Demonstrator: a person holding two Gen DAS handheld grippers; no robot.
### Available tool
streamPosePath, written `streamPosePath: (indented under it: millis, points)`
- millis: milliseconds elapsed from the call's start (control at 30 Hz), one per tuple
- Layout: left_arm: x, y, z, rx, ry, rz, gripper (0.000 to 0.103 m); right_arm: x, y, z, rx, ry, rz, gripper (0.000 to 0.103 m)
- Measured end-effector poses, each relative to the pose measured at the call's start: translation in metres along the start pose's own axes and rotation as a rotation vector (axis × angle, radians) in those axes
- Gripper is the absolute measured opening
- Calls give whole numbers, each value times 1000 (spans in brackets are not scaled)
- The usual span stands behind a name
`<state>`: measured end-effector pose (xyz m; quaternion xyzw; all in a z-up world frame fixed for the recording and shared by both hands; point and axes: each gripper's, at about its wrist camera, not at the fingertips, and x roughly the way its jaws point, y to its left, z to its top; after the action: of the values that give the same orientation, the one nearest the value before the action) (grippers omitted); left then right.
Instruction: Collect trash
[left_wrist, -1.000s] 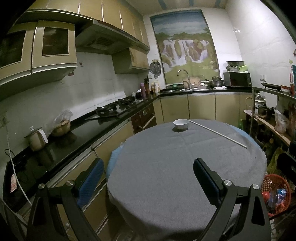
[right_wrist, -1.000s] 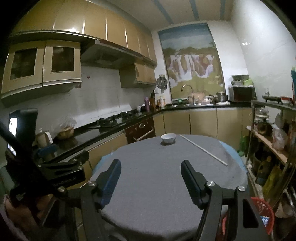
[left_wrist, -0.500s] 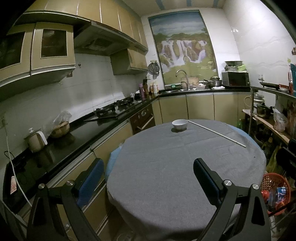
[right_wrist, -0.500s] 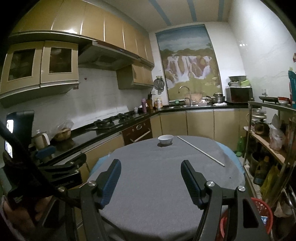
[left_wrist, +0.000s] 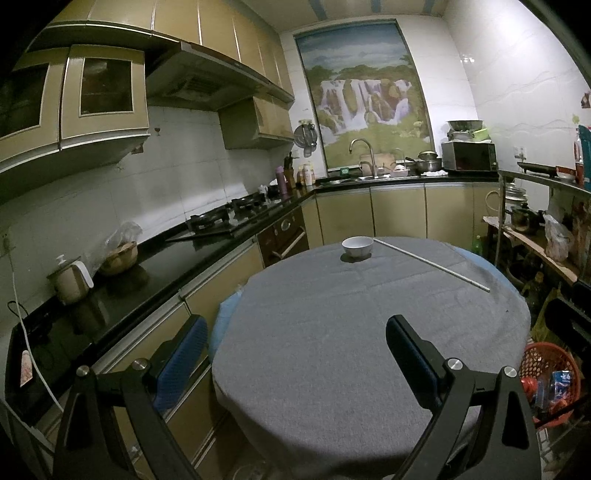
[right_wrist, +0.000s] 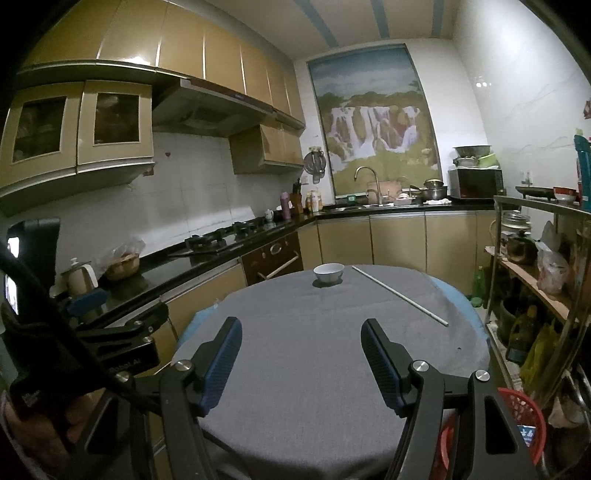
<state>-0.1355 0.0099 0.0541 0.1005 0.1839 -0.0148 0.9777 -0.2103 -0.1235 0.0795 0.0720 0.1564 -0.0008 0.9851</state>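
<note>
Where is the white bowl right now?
In both wrist views the white bowl sits on the far side of the round grey-clothed table, just left of the near end of the long thin white rod, in front of the sink-side cabinets.

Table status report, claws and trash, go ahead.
Left claw and right claw open, empty. White bowl and thin rod on far table. Nothing in the way.

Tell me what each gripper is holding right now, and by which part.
Nothing is held. The left gripper and right gripper both stand open over the grey table.
</note>
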Motion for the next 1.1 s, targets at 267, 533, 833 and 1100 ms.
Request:
streamPosePath:
  millis: [267, 533, 833, 1100]
  points:
    - [2, 1, -2, 3, 8, -5, 97, 4, -2, -3, 5, 22, -5, 71]
    - [6, 1, -6, 10, 16, -15, 97, 7, -3, -5, 13, 38, -5, 71]
    - [9, 3, -6, 13, 23, -19, 97, 12, -3, -8, 18, 60, -5, 71]
    - [10, 4, -6, 11, 25, -19, 97, 15, -4, -9, 32, 75, -1, 71]
